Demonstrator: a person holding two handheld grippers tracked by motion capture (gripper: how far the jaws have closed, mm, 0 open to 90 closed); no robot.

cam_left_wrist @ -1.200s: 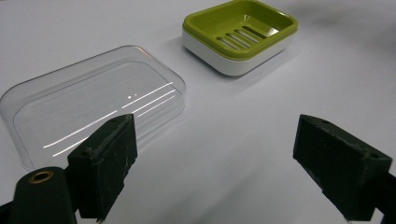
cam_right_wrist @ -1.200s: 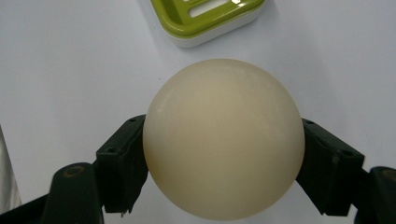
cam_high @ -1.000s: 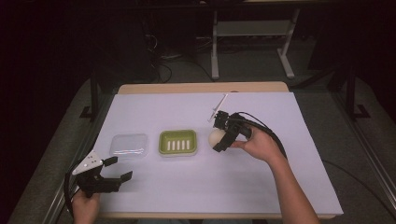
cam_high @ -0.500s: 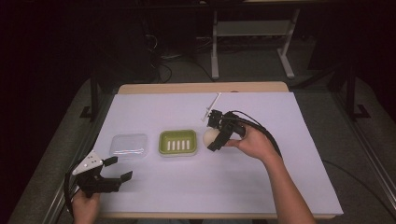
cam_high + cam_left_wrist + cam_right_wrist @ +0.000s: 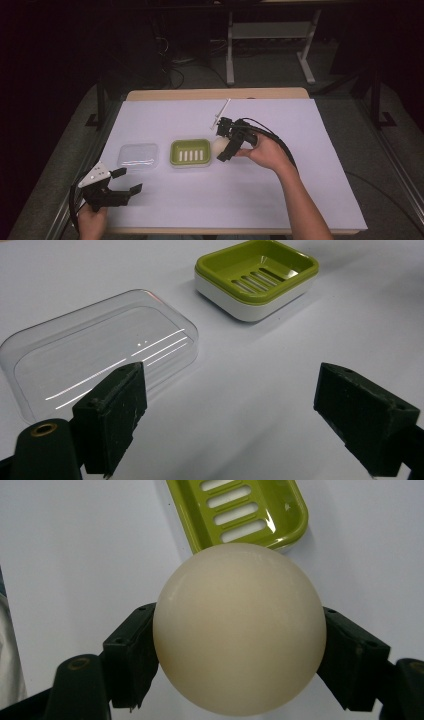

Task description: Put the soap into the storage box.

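Note:
My right gripper (image 5: pixel 223 145) (image 5: pixel 239 645) is shut on a round cream soap (image 5: pixel 219 145) (image 5: pixel 239 630), held just above the table beside the right end of the green soap dish (image 5: pixel 190 152) (image 5: pixel 240 512). The dish has a slotted green tray in a white base (image 5: pixel 256 277). A clear plastic lid (image 5: pixel 137 156) (image 5: pixel 95 347) lies flat to the left of the dish. My left gripper (image 5: pixel 120 185) (image 5: pixel 230 420) stands open near the table's front left corner, pointing toward the lid, with nothing between its jaws.
A pale sheet (image 5: pixel 300 150) covers the wooden table (image 5: pixel 215 94). A thin white stick (image 5: pixel 220 114) lies behind the right gripper. A cable (image 5: pixel 275 137) trails from the right gripper over the hand. Dark floor and metal stands lie beyond the far edge.
The right gripper has carried the soap leftward, closer to the green dish. The left gripper has stayed put.

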